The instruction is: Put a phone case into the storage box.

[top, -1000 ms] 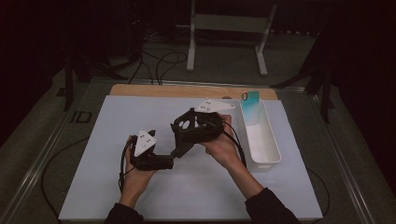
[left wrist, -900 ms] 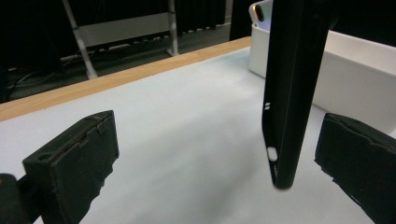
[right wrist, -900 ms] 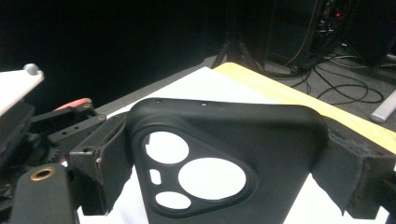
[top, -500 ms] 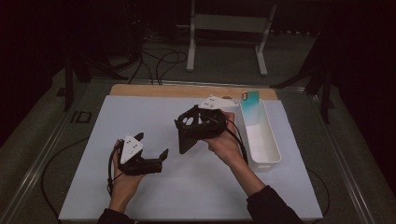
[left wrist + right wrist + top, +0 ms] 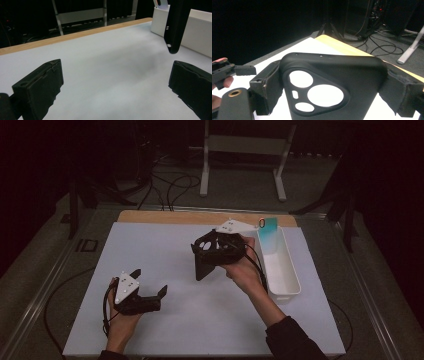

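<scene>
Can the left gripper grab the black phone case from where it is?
Probably yes. The left gripper is open, with bare mat between it and the phone case, which the right gripper holds up.

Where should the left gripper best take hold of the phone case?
Probably the free lower long edges of the phone case, coming from its left: the right gripper clamps the camera-hole end, and the left gripper hangs open below-left.

Black phone case clamped betw. right tool jaws.
</scene>
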Motion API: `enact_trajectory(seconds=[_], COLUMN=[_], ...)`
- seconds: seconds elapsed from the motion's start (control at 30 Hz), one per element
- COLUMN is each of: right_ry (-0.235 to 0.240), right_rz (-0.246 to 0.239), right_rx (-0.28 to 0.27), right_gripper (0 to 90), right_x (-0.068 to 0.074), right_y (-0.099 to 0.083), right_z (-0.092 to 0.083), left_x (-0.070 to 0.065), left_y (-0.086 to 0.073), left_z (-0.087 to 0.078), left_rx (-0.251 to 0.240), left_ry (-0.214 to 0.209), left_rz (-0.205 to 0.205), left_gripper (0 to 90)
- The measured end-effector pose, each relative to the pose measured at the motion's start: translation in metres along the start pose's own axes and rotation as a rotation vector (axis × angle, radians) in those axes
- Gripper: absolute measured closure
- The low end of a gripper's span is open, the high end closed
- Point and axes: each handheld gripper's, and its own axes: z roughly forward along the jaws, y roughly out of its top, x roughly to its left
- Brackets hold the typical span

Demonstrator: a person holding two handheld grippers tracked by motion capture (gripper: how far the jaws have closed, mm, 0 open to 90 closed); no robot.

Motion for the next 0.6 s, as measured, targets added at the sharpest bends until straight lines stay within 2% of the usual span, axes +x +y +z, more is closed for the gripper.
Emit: enact_trajectory(seconds=[0.43,0.6], right_ry=[-0.056,-0.087], right_rz=[0.007,0.022], right_rx=[-0.005,-0.010], right_gripper=[13.7,13.7], right_x=[-0.019,-0.031], right_y=[0.003,0.002], right_z=[-0.005,-0.010], left_x=[0.006,0.008], left_y=[-0.008,-0.009], left_z=[-0.005,-0.007], left_rx=[0.008,0.007], left_ry=[0.017,0.022], left_rz=[0.001,-0.001], left_gripper=[0.0,0.0])
